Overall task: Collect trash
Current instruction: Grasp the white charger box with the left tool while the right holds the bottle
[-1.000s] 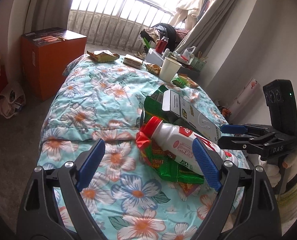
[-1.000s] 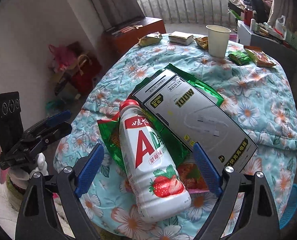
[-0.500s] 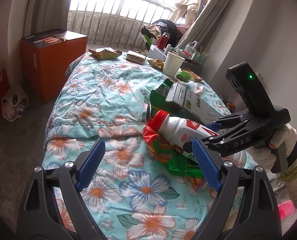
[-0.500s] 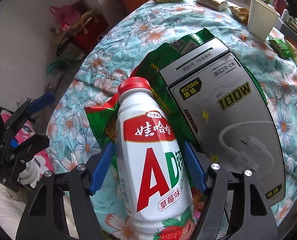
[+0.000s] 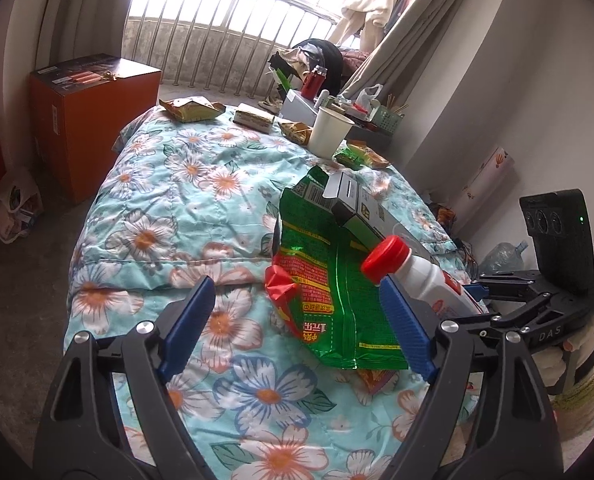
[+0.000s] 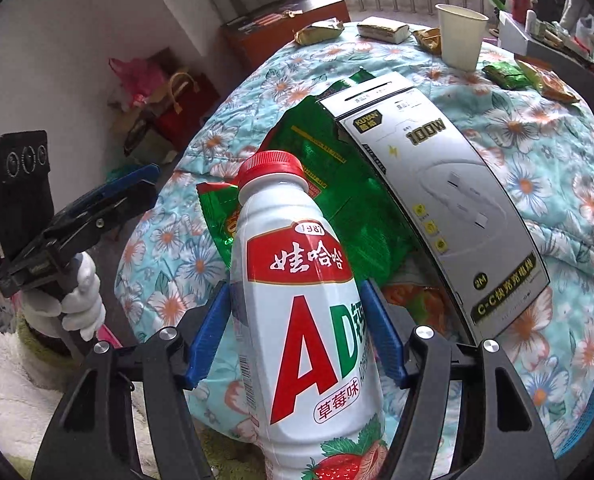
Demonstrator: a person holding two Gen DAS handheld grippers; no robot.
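Note:
My right gripper [image 6: 295, 340] is shut on a white bottle with a red cap [image 6: 297, 300] and holds it tilted, lifted off the bed. The bottle [image 5: 417, 276] and the right gripper [image 5: 477, 296] also show at the right of the left wrist view. My left gripper [image 5: 297, 328] is open and empty above the floral quilt [image 5: 169, 184], just left of a green snack bag [image 5: 333, 280]. A grey cable box [image 6: 437, 184] lies on the green bag [image 6: 337, 184].
At the bed's far end lie snack wrappers [image 5: 193, 108], a small pack [image 5: 253, 118], a paper cup [image 5: 331, 136] and green packets [image 5: 357, 156]. An orange cabinet [image 5: 93, 120] stands left of the bed. A cluttered side table [image 5: 337, 108] is behind the cup.
My right gripper closed on the bottle and lifted it off the green bag toward the bed's near right edge. The left gripper stayed open and moved slightly.

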